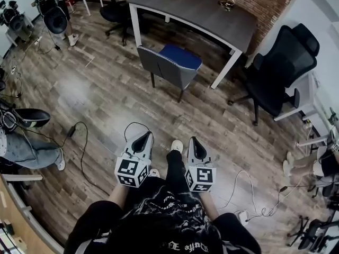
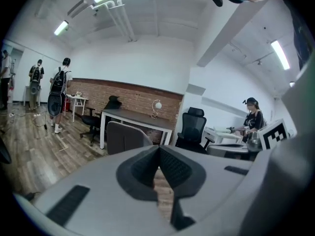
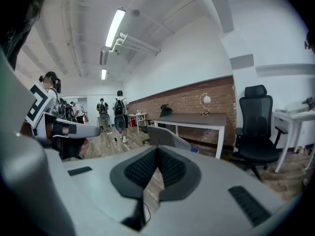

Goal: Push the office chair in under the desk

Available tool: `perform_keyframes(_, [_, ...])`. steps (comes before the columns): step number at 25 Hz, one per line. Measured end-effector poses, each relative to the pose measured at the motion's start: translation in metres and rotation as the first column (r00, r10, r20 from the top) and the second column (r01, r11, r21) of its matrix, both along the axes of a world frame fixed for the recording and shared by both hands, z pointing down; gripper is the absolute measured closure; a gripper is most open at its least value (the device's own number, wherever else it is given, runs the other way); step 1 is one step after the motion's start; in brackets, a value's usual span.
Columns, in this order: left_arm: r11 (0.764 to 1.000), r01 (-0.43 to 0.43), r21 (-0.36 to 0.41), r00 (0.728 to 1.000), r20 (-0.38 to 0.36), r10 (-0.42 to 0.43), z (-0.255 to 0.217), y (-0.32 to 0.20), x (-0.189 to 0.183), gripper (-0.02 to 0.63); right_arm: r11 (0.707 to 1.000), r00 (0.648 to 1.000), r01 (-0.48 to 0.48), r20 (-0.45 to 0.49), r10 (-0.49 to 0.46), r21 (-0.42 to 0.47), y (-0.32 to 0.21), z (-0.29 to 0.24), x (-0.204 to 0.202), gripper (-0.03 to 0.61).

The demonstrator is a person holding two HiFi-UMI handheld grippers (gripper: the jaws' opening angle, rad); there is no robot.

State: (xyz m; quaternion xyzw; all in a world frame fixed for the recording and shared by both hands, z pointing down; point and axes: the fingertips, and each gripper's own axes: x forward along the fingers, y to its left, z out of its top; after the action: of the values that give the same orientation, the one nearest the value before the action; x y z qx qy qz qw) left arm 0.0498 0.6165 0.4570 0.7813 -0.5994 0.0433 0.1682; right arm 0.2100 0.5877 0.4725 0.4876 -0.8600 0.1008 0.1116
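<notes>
so, approach stage. the left hand-held gripper [image 1: 142,139] and right hand-held gripper [image 1: 195,143] sit side by side just ahead of the person's body, noses tipped a little downward. both are clenched, pads meeting, and nothing but bare wooden floor [image 1: 100,97] shows past them. likely reason: a push needs no grasp, and closed jaws make a blunt, firm tip to set against a backrest.

the office chair [image 1: 170,62] (grey back, blue seat) stands on the floor in front of the desk [image 1: 204,9]. its back is turned to the person, and its seat reaches about to the desk's near edge, so it is not yet tucked under. it lies well apart from both hand-held grippers, straight ahead and a touch left of the right one's line. judgement: walk up first, then press both tips on the backrest.
</notes>
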Motion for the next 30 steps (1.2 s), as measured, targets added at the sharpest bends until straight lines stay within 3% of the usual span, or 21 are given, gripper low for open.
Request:
perform_keyframes(15, [0.998,0.051,-0.036,0.999,0.015,-0.050,0.002,-0.145,0.008,0.607,0.989,0.989,0.144,-0.034,-0.144,-0.014,-0.163,0.002,-0.012,0.574])
perform_keyframes(30, [0.981,0.180,-0.069,0.983,-0.018,-0.181,0.017,-0.225,0.011,0.607,0.946,0.945,0.322,-0.038,-0.324,-0.047,-0.247,0.013,-0.033,0.575])
